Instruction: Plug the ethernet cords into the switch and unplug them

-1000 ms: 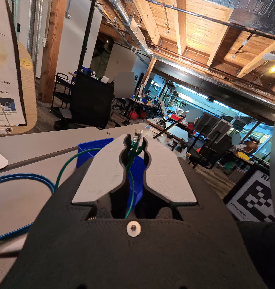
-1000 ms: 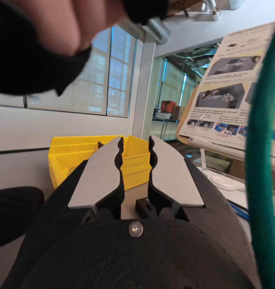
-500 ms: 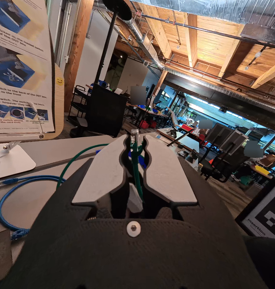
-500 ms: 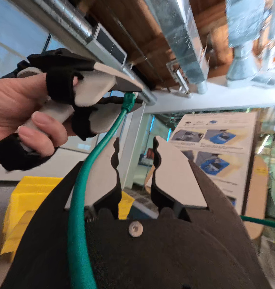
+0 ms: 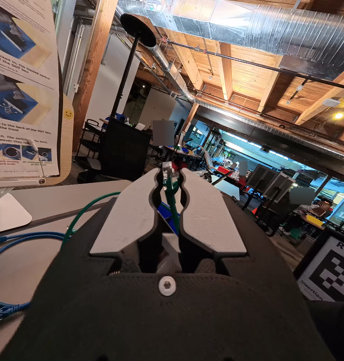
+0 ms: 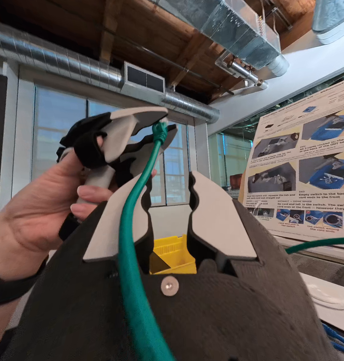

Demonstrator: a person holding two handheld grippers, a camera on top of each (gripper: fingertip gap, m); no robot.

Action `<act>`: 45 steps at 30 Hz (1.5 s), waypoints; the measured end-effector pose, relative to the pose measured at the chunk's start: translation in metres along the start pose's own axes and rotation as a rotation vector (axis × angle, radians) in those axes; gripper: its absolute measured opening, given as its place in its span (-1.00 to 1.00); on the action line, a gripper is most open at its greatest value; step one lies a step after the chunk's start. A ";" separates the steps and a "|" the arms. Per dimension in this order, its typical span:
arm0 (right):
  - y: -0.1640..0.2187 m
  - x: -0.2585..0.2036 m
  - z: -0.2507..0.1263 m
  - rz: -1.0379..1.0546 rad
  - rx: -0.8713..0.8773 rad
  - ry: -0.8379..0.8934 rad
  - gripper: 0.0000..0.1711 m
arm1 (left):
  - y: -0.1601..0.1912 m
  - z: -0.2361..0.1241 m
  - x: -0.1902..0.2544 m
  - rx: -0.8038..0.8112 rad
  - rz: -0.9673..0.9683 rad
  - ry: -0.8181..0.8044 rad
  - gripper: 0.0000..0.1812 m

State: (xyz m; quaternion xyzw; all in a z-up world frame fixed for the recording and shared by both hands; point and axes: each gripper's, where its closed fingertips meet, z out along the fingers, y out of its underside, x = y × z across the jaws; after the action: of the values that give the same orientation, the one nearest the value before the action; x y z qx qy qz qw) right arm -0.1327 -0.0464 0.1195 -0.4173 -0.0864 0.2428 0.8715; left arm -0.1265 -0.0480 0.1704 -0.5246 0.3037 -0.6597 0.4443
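Left fingers (image 5: 168, 182) pinching green cord (image 5: 172, 197), right fingers (image 6: 168, 193) spread, cord draped across.

left wrist: tilted up, facing room | right wrist: tilted up, close on left gripper (image 6: 163, 127)

Overhead runs a timber ceiling (image 5: 243, 64) of warm wooden beams, crossed by silver ribbed ducts (image 5: 284, 25) and a thin black pipe. One round ceiling lamp (image 5: 338, 115) glows yellow at the right. A thick wooden post (image 5: 89, 78) stands beside a white wall. Farther back, the open workshop is crowded with desks, black chairs and a black rolling cart (image 5: 89, 140), with daylight coming from the far glazing. On the other side, tall windows (image 6: 59, 140) in pale frames show blue sky beneath another ribbed duct (image 6: 69, 64). A grey tabletop (image 5: 55, 197) spreads in the foreground.
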 end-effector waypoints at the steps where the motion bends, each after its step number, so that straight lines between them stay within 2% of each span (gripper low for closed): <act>1: -0.002 0.002 0.000 0.016 0.004 0.004 -0.59 | 0.000 0.000 0.000 0.002 -0.005 0.003 -0.84; 8: -0.011 0.009 -0.001 0.074 0.024 0.012 -0.65 | 0.018 0.013 -0.001 -0.026 0.005 -0.016 -0.84; 15: -0.029 0.015 -0.003 -0.113 0.030 0.038 -0.75 | 0.029 0.019 -0.003 -0.052 -0.040 -0.005 -0.84; 25: -0.029 0.005 -0.001 -0.566 -0.029 -0.033 -0.83 | 0.028 0.017 -0.002 -0.049 -0.073 -0.001 -0.84; 45: -0.027 0.005 -0.003 -0.574 -0.052 -0.021 -0.87 | 0.022 0.014 -0.006 -0.033 -0.074 -0.005 -0.84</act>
State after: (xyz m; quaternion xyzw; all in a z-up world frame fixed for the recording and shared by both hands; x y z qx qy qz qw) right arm -0.1177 -0.0604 0.1379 -0.3952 -0.2163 -0.0117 0.8927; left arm -0.1067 -0.0509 0.1526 -0.5445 0.2938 -0.6692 0.4115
